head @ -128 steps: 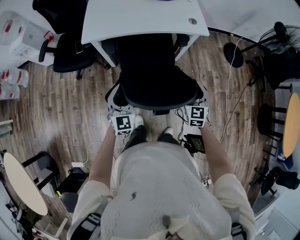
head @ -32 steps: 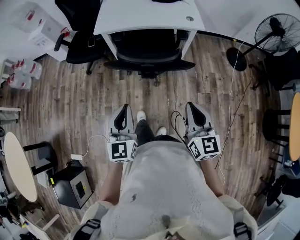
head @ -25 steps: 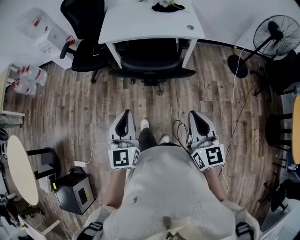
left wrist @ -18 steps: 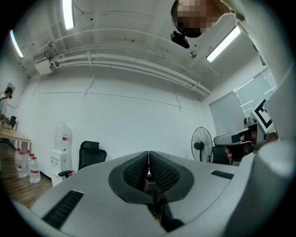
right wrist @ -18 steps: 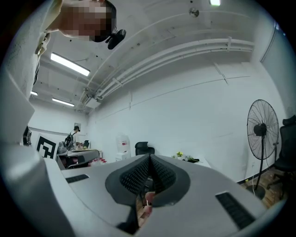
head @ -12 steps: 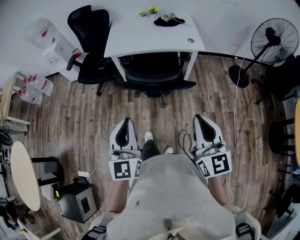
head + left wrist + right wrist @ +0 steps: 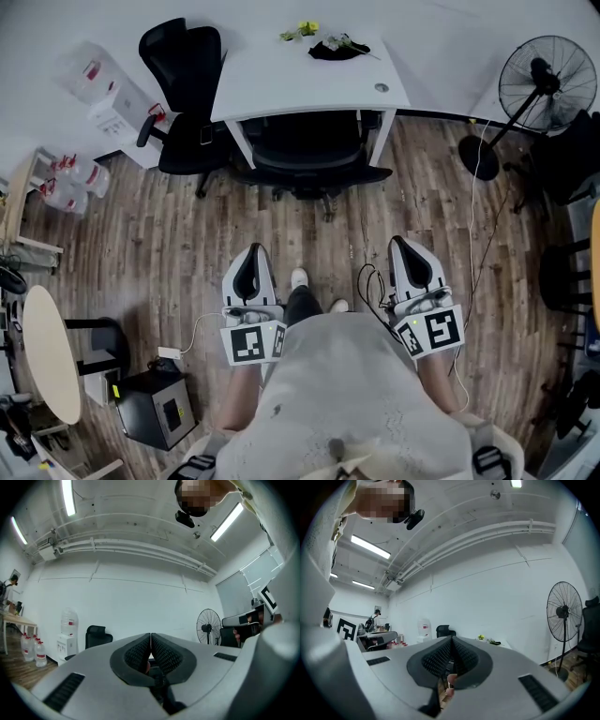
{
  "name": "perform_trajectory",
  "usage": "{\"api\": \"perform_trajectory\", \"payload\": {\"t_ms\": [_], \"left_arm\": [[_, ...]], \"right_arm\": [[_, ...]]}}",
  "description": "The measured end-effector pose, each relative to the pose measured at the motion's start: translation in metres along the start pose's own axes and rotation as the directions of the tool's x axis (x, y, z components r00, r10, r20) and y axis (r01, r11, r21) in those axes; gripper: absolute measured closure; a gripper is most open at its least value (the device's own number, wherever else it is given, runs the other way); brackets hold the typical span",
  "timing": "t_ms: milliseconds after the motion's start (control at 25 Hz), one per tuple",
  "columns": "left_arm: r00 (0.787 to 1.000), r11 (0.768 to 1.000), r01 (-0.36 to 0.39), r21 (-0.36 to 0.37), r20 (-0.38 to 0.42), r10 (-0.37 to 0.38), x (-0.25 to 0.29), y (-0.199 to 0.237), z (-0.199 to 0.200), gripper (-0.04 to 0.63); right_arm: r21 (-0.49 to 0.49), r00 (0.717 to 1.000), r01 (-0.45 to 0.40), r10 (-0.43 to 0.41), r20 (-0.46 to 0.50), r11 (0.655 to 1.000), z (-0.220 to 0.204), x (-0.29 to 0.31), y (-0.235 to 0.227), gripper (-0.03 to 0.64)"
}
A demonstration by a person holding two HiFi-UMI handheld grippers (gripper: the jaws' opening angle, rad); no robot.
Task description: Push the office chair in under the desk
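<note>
The black office chair (image 7: 309, 148) stands tucked under the white desk (image 7: 309, 77), only its backrest and base showing in the head view. My left gripper (image 7: 249, 251) and right gripper (image 7: 406, 246) are held close to my body, well back from the chair, both shut with nothing between the jaws. In the left gripper view the left gripper's pads (image 7: 150, 639) meet, and in the right gripper view the right gripper's pads (image 7: 451, 645) meet too. Both gripper views look up at the white wall and ceiling.
A second black chair (image 7: 184, 70) stands left of the desk. A standing fan (image 7: 536, 70) is at the right, with cables (image 7: 472, 206) across the wooden floor. A black box (image 7: 148, 412) and a round table (image 7: 49, 354) lie at my left; water bottles (image 7: 70, 183) stand further back.
I have stepped back from the desk, so the chair and desk sit farther away. Both grippers stay shut and have drawn in towards my body.
</note>
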State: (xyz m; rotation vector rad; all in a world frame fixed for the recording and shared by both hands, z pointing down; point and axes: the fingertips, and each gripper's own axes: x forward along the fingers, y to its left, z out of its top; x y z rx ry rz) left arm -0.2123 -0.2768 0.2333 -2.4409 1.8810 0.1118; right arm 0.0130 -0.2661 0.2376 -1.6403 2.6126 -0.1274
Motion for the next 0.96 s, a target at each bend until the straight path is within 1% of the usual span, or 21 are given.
{"api": "perform_trajectory", "payload": {"t_ms": [680, 960], "left_arm": [[1.000, 1.000, 0.000, -0.005, -0.020, 0.000, 0.004, -0.001, -0.010, 0.572], [1.000, 1.000, 0.005, -0.004, -0.031, -0.005, 0.016, 0.000, -0.015, 0.572]], "right_arm": [[-0.005, 0.999, -0.013, 0.012, -0.034, 1.000, -0.011, 0.005, 0.000, 0.611], [-0.010, 0.998, -0.019, 0.019, -0.054, 1.000, -0.016, 0.016, -0.004, 0.611]]}}
